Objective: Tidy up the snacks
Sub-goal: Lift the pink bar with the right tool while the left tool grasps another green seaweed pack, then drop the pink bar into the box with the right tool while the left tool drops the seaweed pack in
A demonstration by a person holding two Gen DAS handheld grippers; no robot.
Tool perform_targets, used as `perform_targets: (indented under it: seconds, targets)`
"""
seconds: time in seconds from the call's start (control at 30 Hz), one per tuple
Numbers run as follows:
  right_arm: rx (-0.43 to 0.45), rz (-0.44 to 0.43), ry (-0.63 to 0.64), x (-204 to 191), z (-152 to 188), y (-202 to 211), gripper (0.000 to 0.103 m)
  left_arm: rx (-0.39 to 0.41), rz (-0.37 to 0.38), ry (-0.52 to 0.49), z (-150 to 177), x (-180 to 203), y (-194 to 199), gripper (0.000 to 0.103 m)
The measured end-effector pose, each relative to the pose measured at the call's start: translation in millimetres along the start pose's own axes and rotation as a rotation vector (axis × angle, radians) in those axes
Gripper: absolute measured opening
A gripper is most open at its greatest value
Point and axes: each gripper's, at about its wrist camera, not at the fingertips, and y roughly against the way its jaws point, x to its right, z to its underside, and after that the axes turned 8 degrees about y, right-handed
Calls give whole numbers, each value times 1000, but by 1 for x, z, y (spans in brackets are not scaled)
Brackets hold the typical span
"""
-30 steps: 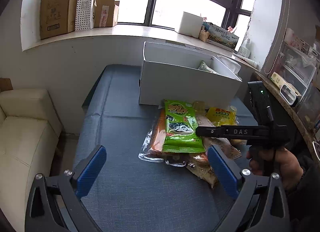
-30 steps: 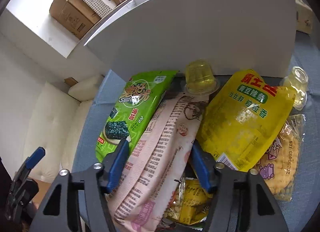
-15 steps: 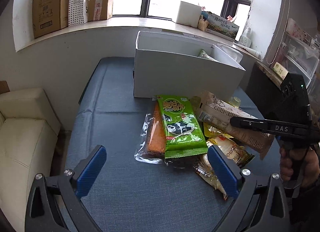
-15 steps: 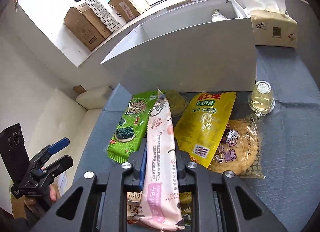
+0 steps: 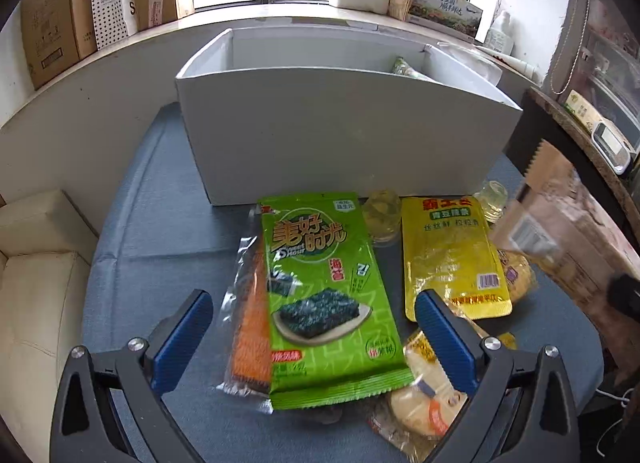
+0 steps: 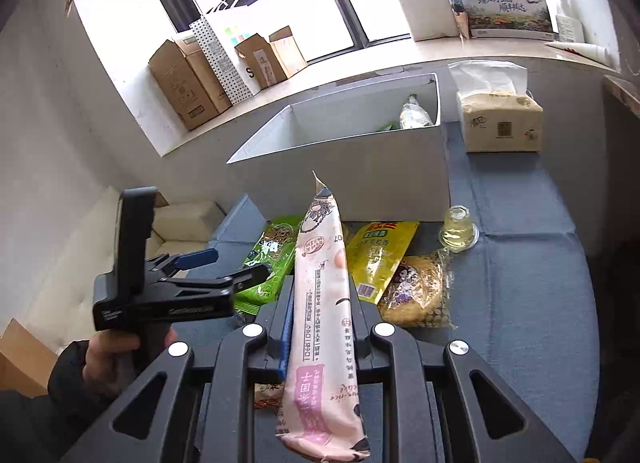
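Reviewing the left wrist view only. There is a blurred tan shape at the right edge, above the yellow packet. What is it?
Observer: It is a long pink packet, and the right gripper is shut on it about mid-length.
Operator: Is it over the box?
Observer: Not by the right wrist view. Its top tip shows against the near wall of the white box, below the rim.
Operator: Is anything beside the box on that side?
Observer: A tan tissue pack stands on the blue cloth to the right of the box.
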Motion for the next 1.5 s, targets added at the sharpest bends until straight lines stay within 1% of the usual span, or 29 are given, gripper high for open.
perform_targets:
  seconds: [0.07,0.17,0.2,0.23,0.27,0.3,0.33,0.43,0.7,0.8,0.87,0.93,1.0,1.07,1.17,1.27,1.33,1.37,1.43,1.5]
  targets:
    - [0,5,-15,6,4,3,22,-22,-24,-6,-5,6,-17,103]
    - [2,8,-38,12,9,7,22,-56,-80,-13,-8,9,-37,103]
    - [1,7,-44,13,9,6,22,-66,-86,-7,-8,9,-42,100]
    - [1,8,-48,14,10,5,22,-72,-88,2,-8,7,-44,89]
    - [3,11,-53,16,12,6,22,-65,-115,2,-8,6,-44,83]
    - [2,12,-56,17,13,6,22,-56,-127,-6,-8,6,-41,74]
    - [1,12,-56,18,13,5,22,-54,-107,-4,-9,5,-37,72]
    - [-3,10,-62,20,15,4,22,-40,-50,30,-11,-2,-20,71]
    - [18,5,-62,19,11,5,22,83,22,40,-15,-15,51,71]
    - [42,-12,-70,19,1,9,22,132,63,53,-28,-18,82,71]
    - [65,-24,-73,19,-9,12,22,167,73,40,-40,-16,98,71]
    - [96,-31,-70,18,-25,15,22,198,63,29,-58,-18,108,71]
    - [122,-16,-57,18,-45,14,22,217,70,21,-78,-15,113,71]
    - [138,-7,-54,22,-68,7,22,231,86,11,-99,-9,109,71]
    - [149,-5,-78,31,-108,-11,22,212,63,0,-135,-2,90,71]
    - [138,60,-80,36,-143,-37,22,164,44,-11,-165,7,62,72]
    - [112,111,-68,41,-162,-59,22,146,12,-27,-177,12,44,72]
    - [95,119,-74,45,-170,-71,22,131,2,-37,-183,14,34,72]
    - [71,95,-127,57,-183,-92,22,114,-15,-44,-190,15,17,72]
    - [60,97,-170,67,-192,-108,22,102,-47,-61,-195,16,2,72]
